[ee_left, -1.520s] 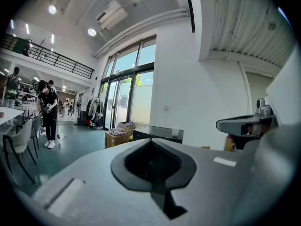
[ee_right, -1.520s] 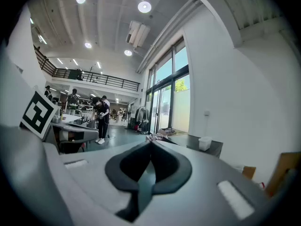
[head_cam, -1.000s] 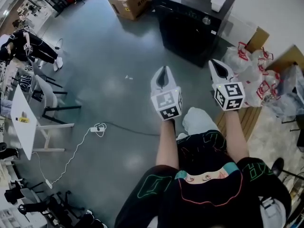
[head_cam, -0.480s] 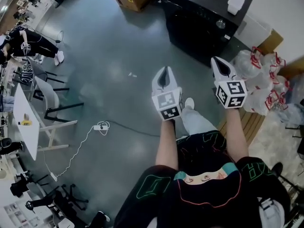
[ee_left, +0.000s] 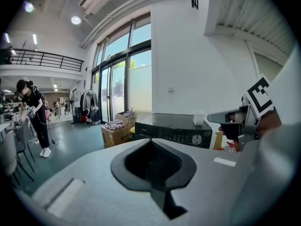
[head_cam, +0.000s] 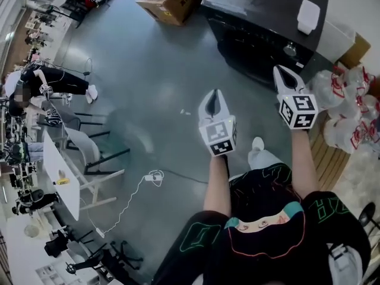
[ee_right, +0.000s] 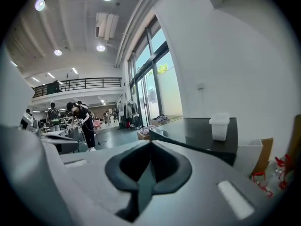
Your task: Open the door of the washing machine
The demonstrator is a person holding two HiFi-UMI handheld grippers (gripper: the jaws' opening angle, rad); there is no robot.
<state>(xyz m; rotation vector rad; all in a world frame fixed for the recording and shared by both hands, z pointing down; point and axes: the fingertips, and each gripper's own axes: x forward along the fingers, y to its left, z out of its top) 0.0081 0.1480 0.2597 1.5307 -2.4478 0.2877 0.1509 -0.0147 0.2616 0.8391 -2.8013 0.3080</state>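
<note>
The black washing machine [head_cam: 261,34] stands at the top right of the head view, door shut, with a small white container [head_cam: 309,15] on its lid. My left gripper [head_cam: 215,94] is shut and empty, held over bare floor short of the machine's front. Further right, the shut and empty right gripper [head_cam: 282,70] hovers close to the machine's front right corner without touching it. In the left gripper view the machine [ee_left: 174,132] shows its control panel and knob beyond the shut left gripper [ee_left: 151,141]. The right gripper view looks past the right gripper [ee_right: 150,145] to the machine's top [ee_right: 202,133].
A cardboard box [head_cam: 169,2] with clothes sits left of the machine. Plastic bags with red handles [head_cam: 350,108] and a wooden pallet [head_cam: 320,153] lie at the right. A cable [head_cam: 148,177], a white table [head_cam: 59,171], chairs and a person [head_cam: 50,82] occupy the left.
The person has walked toward the washing machine, which now looks larger and nearer in the head view. Both grippers came forward with them and stayed shut.
</note>
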